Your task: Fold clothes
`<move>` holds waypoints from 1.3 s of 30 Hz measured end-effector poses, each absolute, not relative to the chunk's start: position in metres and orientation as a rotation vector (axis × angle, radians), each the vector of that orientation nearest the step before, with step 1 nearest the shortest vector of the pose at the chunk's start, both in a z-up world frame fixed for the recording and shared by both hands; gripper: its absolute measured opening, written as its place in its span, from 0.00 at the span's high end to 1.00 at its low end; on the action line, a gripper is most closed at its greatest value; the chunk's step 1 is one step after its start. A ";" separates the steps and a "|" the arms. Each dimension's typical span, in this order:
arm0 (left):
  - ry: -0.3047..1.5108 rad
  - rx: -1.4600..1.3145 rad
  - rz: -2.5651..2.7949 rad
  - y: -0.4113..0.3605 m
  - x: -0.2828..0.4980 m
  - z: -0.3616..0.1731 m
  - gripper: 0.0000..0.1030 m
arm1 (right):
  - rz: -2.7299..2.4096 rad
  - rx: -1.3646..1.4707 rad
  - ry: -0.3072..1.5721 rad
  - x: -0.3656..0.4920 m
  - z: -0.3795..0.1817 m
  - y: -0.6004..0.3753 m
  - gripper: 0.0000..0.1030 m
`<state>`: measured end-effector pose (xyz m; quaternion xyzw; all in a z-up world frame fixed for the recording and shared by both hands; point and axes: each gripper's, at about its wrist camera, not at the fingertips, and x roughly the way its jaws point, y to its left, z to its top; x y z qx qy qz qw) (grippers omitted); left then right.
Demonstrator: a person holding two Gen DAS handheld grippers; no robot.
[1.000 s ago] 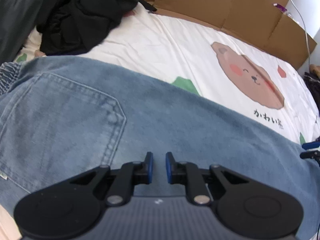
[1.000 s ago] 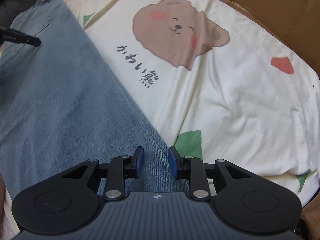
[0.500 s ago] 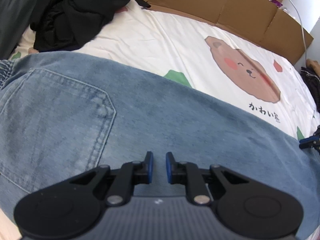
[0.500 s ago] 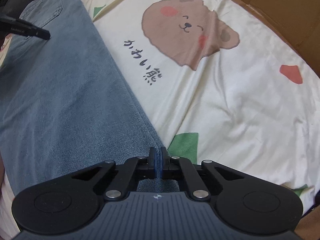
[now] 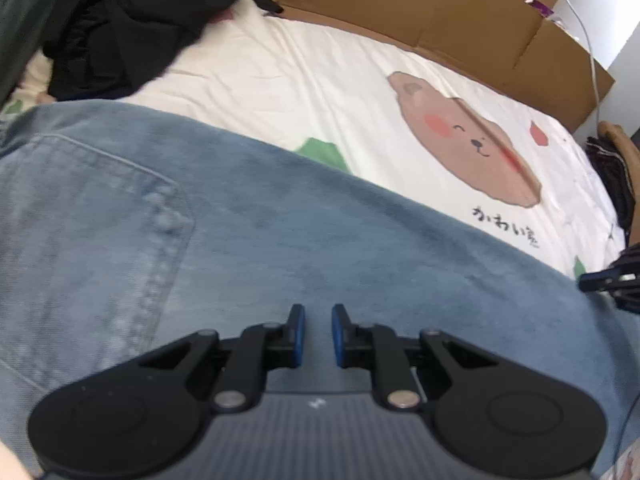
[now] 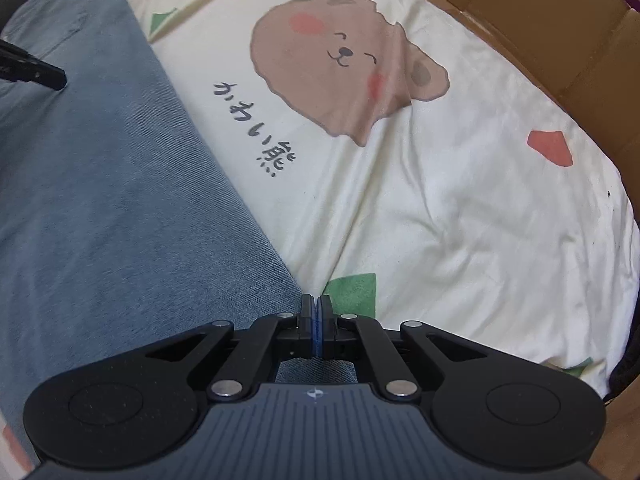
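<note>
— My left hand-held gripper (image 5: 318,334) hangs over the jeans (image 5: 280,248), its two blue-padded fingers (image 5: 298,332) standing apart with a clear gap and nothing between them. My right hand-held gripper (image 6: 316,326) has its two pads pressed flat together at the far edge of the denim; whether any cloth is pinched between them I cannot tell, because the pads hide the spot.

— How many garments are you working with?

— One pair of jeans, light blue, lying flat across the bed and running from one gripper to the other. In the left view I count one back pocket (image 5: 92,232) with stitched seams, off to the left of the fingers. The right gripper's tip also shows at the right edge of that view, near the denim's far end.

— And beyond the jeans?

— One cream bedsheet (image 6: 460,208) under everything, creased, printed with one brown bear face (image 6: 340,60) and one line of dark characters (image 6: 256,128) just beside the denim's edge. I count one red patch (image 6: 550,148) and several green patches, one of them (image 6: 354,294) right in front of the right gripper's pads.

— Anything else on the bed?

— One heap of black clothes (image 5: 128,28) at the far left, well apart from my grippers, and cardboard panels (image 5: 420,20) standing along the bed's far side. One white cable (image 5: 580,24) hangs over the cardboard.
</note>
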<state>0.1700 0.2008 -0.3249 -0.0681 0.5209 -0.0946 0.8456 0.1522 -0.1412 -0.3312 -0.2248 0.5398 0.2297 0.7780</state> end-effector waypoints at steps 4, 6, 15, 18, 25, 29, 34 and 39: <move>1.094 -0.153 -0.262 0.178 0.175 -0.327 0.86 | 0.439 -0.411 1.149 0.153 -0.325 -0.150 1.00; 1.096 -0.155 -0.296 0.164 0.178 -0.330 0.86 | 0.422 -0.408 1.149 0.151 -0.317 -0.161 0.98; 1.108 -0.140 -0.413 0.117 0.179 -0.335 0.86 | 0.435 -0.491 1.214 0.130 -0.309 -0.197 0.70; 1.113 -0.124 -0.444 0.105 0.178 -0.337 0.86 | 0.472 -0.517 1.224 0.123 -0.311 -0.197 0.70; 1.119 -0.130 -0.450 0.099 0.177 -0.341 0.84 | 0.520 -0.591 1.232 0.127 -0.328 -0.192 0.70; 1.120 -0.131 -0.451 0.102 0.175 -0.340 0.84 | 0.552 -0.617 1.232 0.127 -0.335 -0.190 0.77; 1.123 -0.136 -0.446 0.102 0.175 -0.339 0.84 | 0.580 -0.717 1.219 0.124 -0.335 -0.181 0.99; 1.121 -0.139 -0.445 0.102 0.174 -0.339 0.84 | 0.560 -0.764 1.202 0.122 -0.333 -0.175 1.00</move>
